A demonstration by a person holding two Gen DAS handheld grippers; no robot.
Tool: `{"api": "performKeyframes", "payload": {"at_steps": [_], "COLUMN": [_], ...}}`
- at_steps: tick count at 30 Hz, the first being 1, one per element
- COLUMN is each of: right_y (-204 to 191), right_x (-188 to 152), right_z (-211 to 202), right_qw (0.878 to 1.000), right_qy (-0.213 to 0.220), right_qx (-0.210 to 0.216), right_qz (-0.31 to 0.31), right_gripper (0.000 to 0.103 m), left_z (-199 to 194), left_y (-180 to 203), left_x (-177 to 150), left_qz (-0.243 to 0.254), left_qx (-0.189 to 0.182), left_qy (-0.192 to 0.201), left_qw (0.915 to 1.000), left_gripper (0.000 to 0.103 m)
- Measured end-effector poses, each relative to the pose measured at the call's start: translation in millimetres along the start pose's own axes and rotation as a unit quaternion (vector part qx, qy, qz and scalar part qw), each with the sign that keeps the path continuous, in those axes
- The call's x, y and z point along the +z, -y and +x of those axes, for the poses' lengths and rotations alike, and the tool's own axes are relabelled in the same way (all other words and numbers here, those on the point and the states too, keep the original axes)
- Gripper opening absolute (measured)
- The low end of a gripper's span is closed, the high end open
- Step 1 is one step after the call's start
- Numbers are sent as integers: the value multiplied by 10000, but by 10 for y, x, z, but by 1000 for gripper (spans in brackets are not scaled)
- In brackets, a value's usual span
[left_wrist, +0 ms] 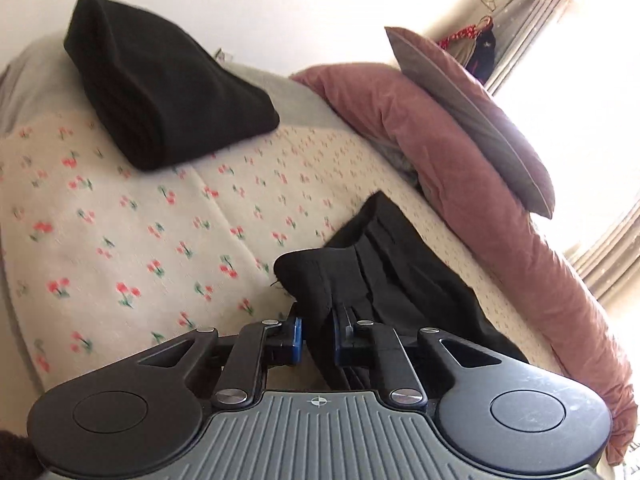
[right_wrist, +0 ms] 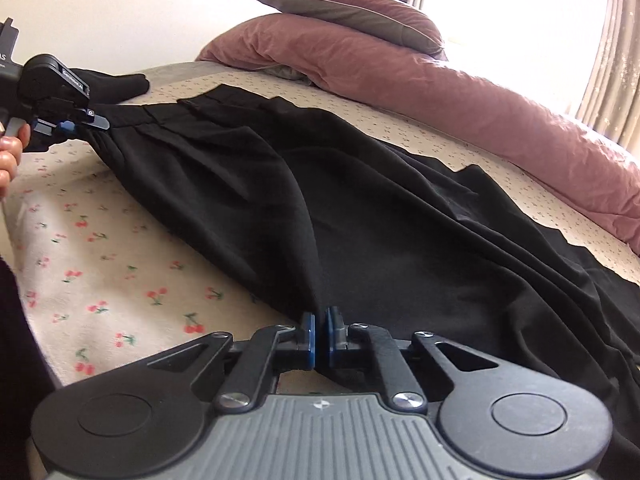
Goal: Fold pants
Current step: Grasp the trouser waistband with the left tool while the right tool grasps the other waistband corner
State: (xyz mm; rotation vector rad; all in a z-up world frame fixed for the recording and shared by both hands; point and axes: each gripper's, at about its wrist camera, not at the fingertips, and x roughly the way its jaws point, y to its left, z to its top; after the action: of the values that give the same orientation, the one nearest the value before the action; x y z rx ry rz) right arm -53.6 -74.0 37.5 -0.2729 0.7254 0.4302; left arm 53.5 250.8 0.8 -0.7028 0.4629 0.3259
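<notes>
This is a bedroom in a home. A bed covered by a cream cherry-print sheet (left_wrist: 132, 240) fills the view, with a dusty-pink quilted duvet (right_wrist: 460, 92) bunched along its far side and a grey-and-pink pillow (right_wrist: 352, 12) on top. Pale curtains (left_wrist: 532, 4) hang at a bright window on the right, clothes (left_wrist: 476, 48) hanging beside them.

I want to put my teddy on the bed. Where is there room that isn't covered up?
There is bare cherry-print sheet between the folded black stack and the black pants. The near corner by the left gripper is bare too. It's crowded on the far side: the pants reach almost to the pink duvet and pillow. The right gripper grips the pants.
</notes>
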Motion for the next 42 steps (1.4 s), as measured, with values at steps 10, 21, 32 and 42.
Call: {"api": "performKeyframes", "payload": {"at_steps": [10,21,32,42], "right_y": [61,-296,-890,-1139], "right_x": [553,1832,2630,3096], "right_z": [2,1175,2693,3479], "right_qw": [9856,9852,9852,9906], "right_qy": [-335,-454,-756,-823], "right_qx": [1570,1575,1146,-114], "right_qz": [539,501,1023,1088], "right_gripper": [61,79,81,63], "left_z": [28,258,324,296], "left_y": [-370,-434,-646,-642], "left_x": [2,285,377,374], "left_qz": [485,740,742,927], "left_qx": [95,-176,-494,-502], "left_qy": [-822,-1097,-1213,-1231], "left_qw": [9954,9910,9886,9868], "left_gripper": [40,55,32,18]}}
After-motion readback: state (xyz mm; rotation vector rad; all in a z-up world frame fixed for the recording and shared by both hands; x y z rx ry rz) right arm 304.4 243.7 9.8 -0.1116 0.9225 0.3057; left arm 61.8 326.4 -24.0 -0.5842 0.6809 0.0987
